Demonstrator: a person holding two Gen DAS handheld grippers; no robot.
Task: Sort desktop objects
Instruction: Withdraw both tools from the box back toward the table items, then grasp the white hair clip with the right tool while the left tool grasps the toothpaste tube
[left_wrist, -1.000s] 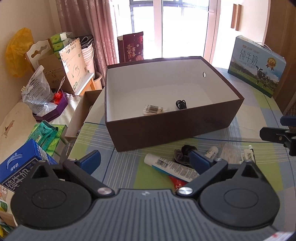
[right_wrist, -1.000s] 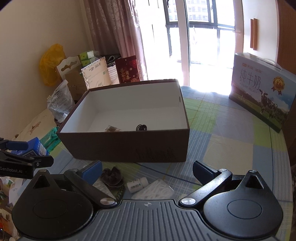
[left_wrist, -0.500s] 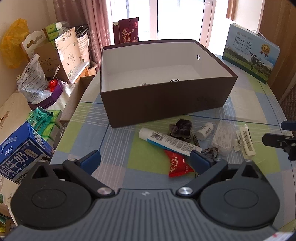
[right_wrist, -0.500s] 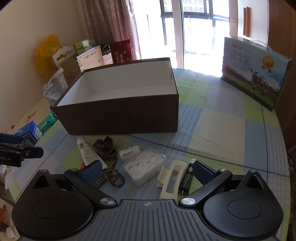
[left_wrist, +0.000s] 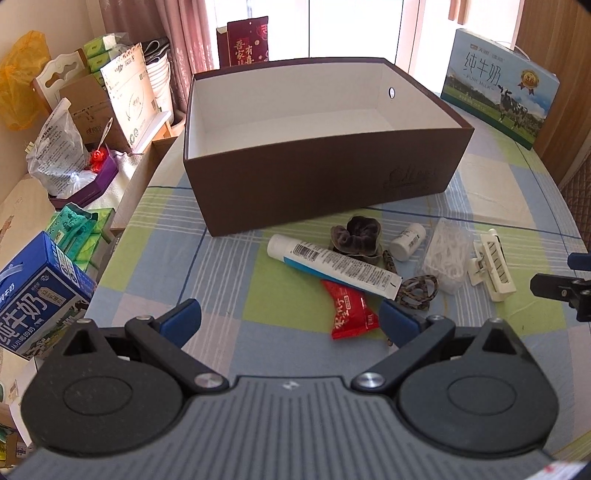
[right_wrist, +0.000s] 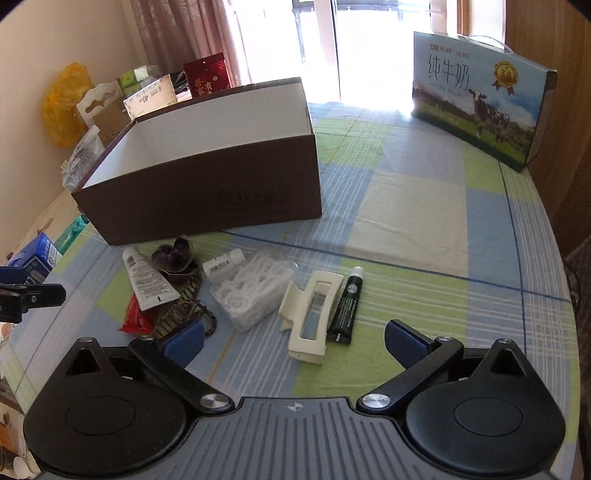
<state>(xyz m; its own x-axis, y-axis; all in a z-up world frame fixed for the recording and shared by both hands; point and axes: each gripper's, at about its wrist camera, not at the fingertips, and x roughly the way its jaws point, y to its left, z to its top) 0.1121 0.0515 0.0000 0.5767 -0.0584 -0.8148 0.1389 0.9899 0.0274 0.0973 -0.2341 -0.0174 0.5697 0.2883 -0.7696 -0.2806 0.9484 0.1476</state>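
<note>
A brown open box (left_wrist: 325, 177) (right_wrist: 207, 192) stands on the checked tablecloth. In front of it lie a white tube (left_wrist: 332, 266) (right_wrist: 146, 280), a dark scrunchie (left_wrist: 356, 236) (right_wrist: 173, 256), a small white bottle (left_wrist: 408, 242) (right_wrist: 223, 262), a red packet (left_wrist: 349, 310), a leopard hair tie (left_wrist: 417, 291), a clear pack of white picks (left_wrist: 445, 258) (right_wrist: 255, 291), a cream hair claw (left_wrist: 491, 266) (right_wrist: 310, 315) and a black tube (right_wrist: 347, 304). My left gripper (left_wrist: 290, 321) is open above the near cloth, by the red packet. My right gripper (right_wrist: 293, 338) is open over the hair claw.
A milk gift box (left_wrist: 498, 85) (right_wrist: 480, 96) stands at the far right of the table. A blue milk carton (left_wrist: 33, 295), green tissue packs (left_wrist: 77, 229), bags and cartons crowd the left side beyond the table edge.
Both grippers have pulled back and dropped lower from the box. The items inside the box have passed out of sight behind its wall, and the objects on the cloth have come into view.
</note>
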